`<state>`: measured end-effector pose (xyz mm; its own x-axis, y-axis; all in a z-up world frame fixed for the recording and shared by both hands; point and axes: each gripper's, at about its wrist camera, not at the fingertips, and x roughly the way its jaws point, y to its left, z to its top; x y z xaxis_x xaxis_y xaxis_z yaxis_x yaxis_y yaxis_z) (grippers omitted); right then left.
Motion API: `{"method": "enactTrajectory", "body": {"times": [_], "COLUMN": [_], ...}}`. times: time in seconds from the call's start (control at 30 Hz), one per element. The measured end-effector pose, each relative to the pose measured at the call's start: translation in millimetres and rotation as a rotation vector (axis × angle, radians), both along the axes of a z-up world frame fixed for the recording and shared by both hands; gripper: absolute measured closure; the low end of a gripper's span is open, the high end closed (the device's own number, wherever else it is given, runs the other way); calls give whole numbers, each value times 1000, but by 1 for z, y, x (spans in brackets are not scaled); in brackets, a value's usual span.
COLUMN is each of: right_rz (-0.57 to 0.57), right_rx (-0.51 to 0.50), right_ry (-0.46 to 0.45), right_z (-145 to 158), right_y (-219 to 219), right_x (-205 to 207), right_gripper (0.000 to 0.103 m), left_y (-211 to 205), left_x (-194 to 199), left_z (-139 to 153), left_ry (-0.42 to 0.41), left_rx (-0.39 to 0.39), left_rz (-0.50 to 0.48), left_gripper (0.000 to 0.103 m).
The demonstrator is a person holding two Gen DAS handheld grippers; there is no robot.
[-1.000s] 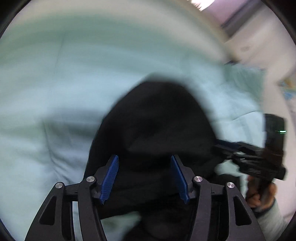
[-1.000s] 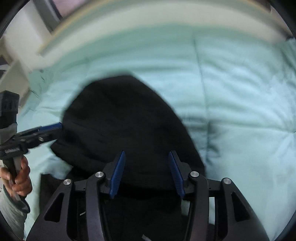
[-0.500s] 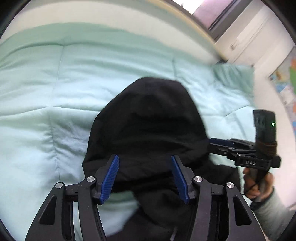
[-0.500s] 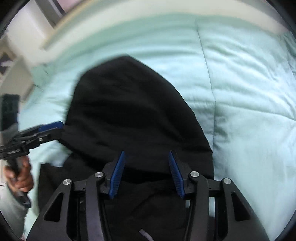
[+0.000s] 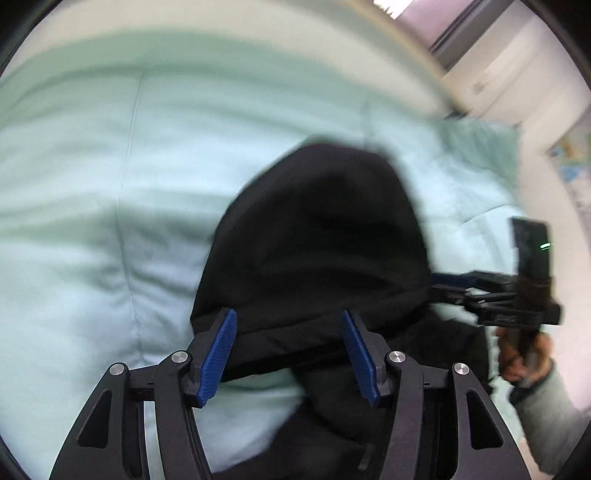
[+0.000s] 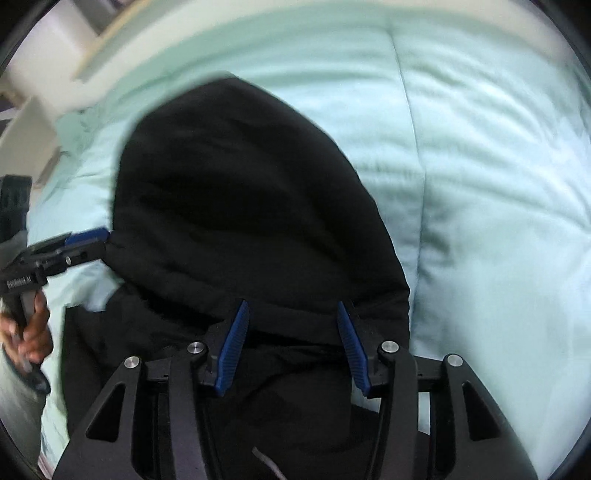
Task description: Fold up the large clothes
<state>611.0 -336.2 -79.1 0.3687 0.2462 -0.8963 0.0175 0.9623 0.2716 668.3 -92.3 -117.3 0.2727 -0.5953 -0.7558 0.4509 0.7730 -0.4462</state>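
A black hoodie (image 5: 317, 229) (image 6: 236, 192) lies on a mint-green quilt (image 5: 92, 184) (image 6: 480, 166), its hood spread flat and pointing away from me. My left gripper (image 5: 288, 317) hovers open at the hood's near left corner, the blue pads apart with black cloth under the gap. My right gripper (image 6: 291, 306) stands open over the hood's base on the right side. Each wrist view also shows the other gripper: the right gripper (image 5: 443, 282) has its tip at the hood's right edge, and the left gripper (image 6: 86, 236) has its tip at the hood's left edge.
The quilt covers a bed with a pale frame (image 6: 221, 22) along the far side. A white wall and a window (image 5: 480, 55) stand behind it. A person's hands (image 5: 524, 354) (image 6: 33, 332) grip the handles. A light drawstring (image 6: 266, 461) lies on the hoodie's body.
The left wrist view has lifted and tilted a little, so the hood sits slightly farther off. In the right wrist view the hood now reaches higher and wider in the picture. Both sets of jaws stay apart.
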Motion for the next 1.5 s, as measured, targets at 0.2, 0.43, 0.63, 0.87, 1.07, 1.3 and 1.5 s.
{"method": "enactTrajectory", "body": {"times": [0.2, 0.43, 0.63, 0.87, 1.07, 1.3, 1.5], "right_rz": [27, 56, 121, 161, 167, 162, 147], "right_rx": [13, 119, 218, 184, 77, -52, -161], "right_ry": [-97, -20, 85, 57, -167, -306, -288], "right_z": [39, 8, -36, -46, 36, 108, 117], "right_y": [-13, -41, -42, -21, 1, 42, 82], "right_x": [17, 65, 101, 85, 9, -121, -237], "right_gripper": [18, 18, 18, 75, 84, 84, 84], "left_y": [0, -25, -47, -55, -42, -26, 0], "left_x": [51, 104, 113, 77, -4, -124, -248], "left_z": [18, -37, -60, -35, 42, 108, 110], "left_ry": [0, 171, 254, 102, -112, -242, -211], "left_rx": [-49, -116, -210, -123, -94, -48, -14], "left_rz": [26, -32, -113, -152, -196, -257, -306], "left_gripper": [21, 21, 21, 85, 86, 86, 86]}}
